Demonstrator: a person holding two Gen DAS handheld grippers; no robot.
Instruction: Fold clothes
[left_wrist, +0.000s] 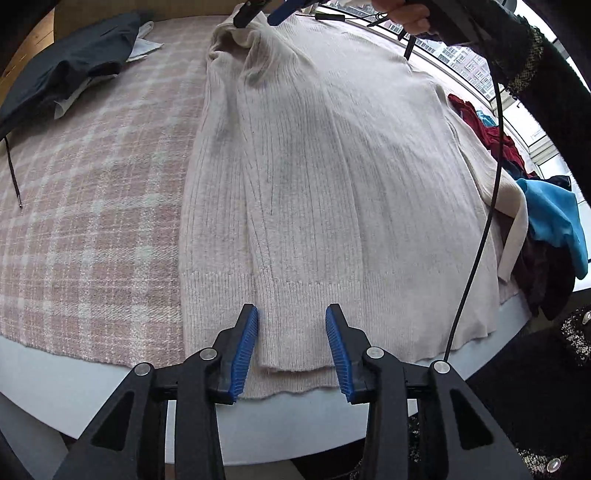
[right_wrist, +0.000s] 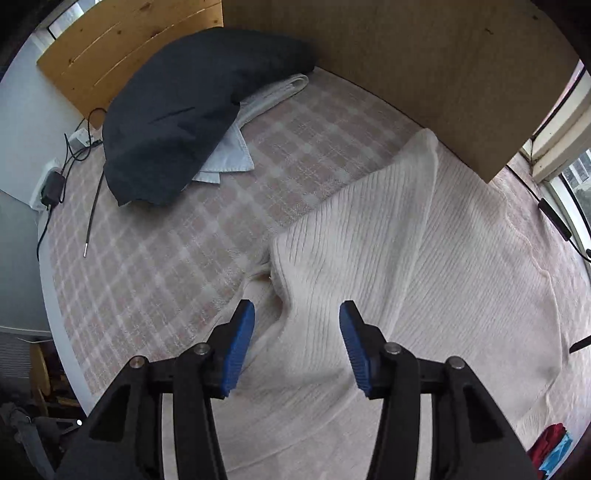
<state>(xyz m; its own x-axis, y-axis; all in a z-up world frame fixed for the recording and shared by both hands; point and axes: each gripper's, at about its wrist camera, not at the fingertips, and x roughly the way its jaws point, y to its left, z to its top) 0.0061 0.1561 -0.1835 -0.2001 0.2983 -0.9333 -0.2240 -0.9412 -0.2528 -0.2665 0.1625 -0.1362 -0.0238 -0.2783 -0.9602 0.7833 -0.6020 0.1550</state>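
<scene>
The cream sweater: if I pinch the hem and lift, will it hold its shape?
Probably not. The cream sweater is soft ribbed knit and already bunches near the right gripper, so it will likely drape and stretch. Its fuzzy surface should grip the left gripper pads.

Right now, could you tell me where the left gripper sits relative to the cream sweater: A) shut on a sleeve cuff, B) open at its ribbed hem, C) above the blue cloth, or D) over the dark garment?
B: the left gripper has its jaws apart, straddling the ribbed hem of the cream sweater.
</scene>
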